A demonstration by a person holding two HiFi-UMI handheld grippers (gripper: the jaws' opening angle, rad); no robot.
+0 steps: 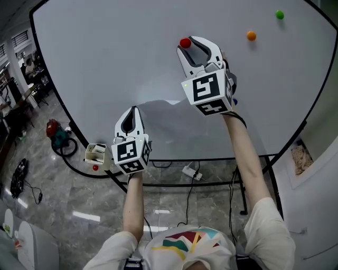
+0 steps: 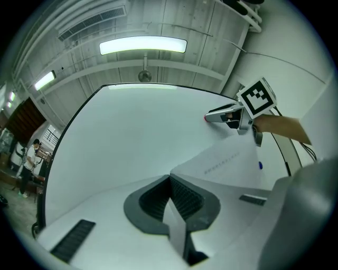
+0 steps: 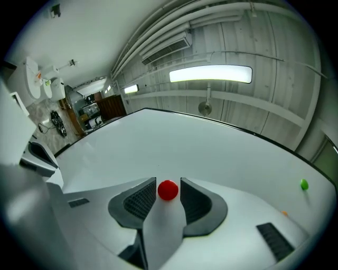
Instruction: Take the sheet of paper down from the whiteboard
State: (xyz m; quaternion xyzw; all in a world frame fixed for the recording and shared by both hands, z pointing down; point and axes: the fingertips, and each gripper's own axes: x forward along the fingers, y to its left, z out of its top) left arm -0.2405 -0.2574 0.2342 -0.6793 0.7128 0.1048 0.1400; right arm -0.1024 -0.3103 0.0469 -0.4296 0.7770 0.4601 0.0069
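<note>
The white sheet of paper [image 1: 174,124] hangs on the whiteboard [image 1: 105,58], bulging off it and casting a grey shadow. My left gripper [image 1: 130,117] is shut on the sheet's left corner [image 2: 211,166]. A small blue magnet [image 2: 260,165] sits at the paper's right side. My right gripper [image 1: 192,48] is higher up on the board, and a red round magnet [image 1: 185,42] sits between its pads at the tips [image 3: 168,190]. Both pads are close against the magnet. From the left gripper view the right gripper [image 2: 228,115] shows above the sheet.
An orange magnet [image 1: 251,36] and a green magnet [image 1: 279,15] stick to the board's upper right. A small box [image 1: 95,153] hangs at the board's lower left corner. Cables and a power strip [image 1: 189,171] lie on the floor beneath the stand.
</note>
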